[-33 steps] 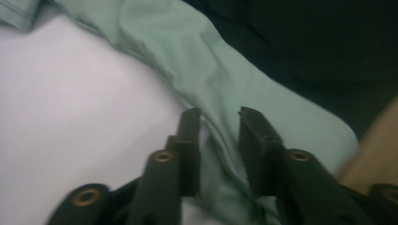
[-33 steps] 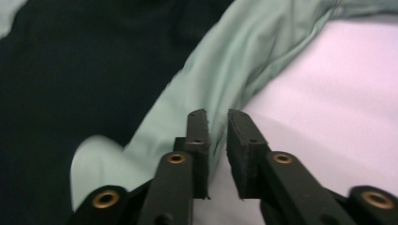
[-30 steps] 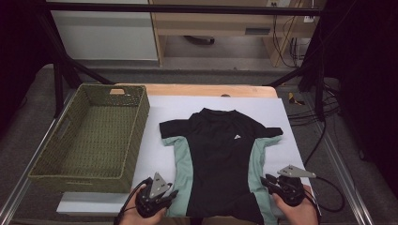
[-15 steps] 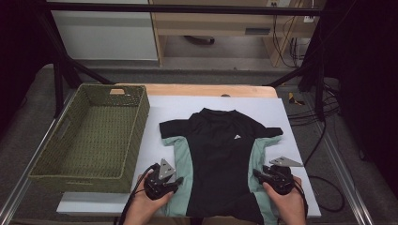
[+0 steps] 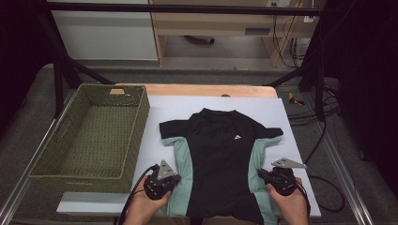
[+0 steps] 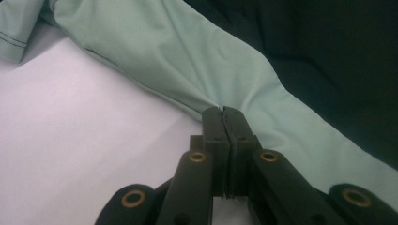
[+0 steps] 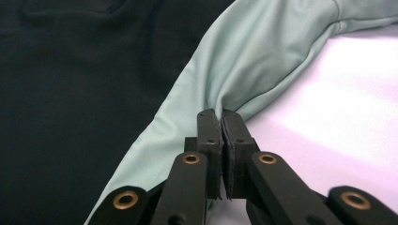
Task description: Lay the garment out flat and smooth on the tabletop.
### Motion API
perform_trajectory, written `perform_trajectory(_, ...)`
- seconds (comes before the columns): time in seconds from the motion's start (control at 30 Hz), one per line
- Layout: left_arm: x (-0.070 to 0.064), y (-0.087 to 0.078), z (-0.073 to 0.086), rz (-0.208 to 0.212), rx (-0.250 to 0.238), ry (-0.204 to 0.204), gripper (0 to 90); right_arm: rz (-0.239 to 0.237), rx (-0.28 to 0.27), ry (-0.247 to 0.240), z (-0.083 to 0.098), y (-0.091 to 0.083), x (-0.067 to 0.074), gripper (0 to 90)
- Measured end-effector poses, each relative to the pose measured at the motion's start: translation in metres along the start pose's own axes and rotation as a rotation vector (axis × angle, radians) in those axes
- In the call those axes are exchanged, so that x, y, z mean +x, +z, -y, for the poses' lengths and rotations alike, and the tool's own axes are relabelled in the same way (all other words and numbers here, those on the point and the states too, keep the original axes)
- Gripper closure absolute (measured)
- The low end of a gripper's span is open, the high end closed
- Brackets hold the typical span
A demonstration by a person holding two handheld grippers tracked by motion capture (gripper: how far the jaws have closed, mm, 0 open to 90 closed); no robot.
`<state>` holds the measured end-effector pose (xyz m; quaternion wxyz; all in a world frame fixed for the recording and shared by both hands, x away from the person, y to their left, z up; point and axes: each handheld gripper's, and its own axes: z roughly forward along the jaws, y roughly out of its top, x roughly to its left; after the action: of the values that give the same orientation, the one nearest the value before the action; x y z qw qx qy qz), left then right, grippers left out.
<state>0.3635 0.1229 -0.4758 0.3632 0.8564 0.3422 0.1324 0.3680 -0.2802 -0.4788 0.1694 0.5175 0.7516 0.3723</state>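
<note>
Basket (image 5: 94,136) left; bare sheet (image 5: 281,110) elsewhere.

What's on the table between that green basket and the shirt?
Nothing: in the high view only a bare strip of the white sheet separates the basket from the shirt.

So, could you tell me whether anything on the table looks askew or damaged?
Nothing stands out. The shirt lies flat and whole beside the basket; its mint side edges bunch slightly where the left tool and right tool pinch them.

L gripper (image 5: 171,180) at ~7 o'clock, R gripper (image 5: 264,174) at ~5 o'clock, both low by the near edge, hands behind. Jaws on both just closed, pads pressed together, tips angled inward w/ fabric pinched.
</note>
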Motion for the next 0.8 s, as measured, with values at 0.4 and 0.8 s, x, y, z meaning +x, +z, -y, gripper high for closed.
perform_trajectory(0.4, -0.025, -0.043, 0.031, 0.089, 0.026, 0.013, 88.9, -0.050, 0.045, -0.068, 0.026, -0.031, 0.014, 88.0)
perform_trajectory(0.8, -0.026, -0.033, 0.017, -0.006, -0.021, 0.024, 63.9, -0.013, -0.011, -0.053, 0.024, -0.035, 0.021, 63.0)
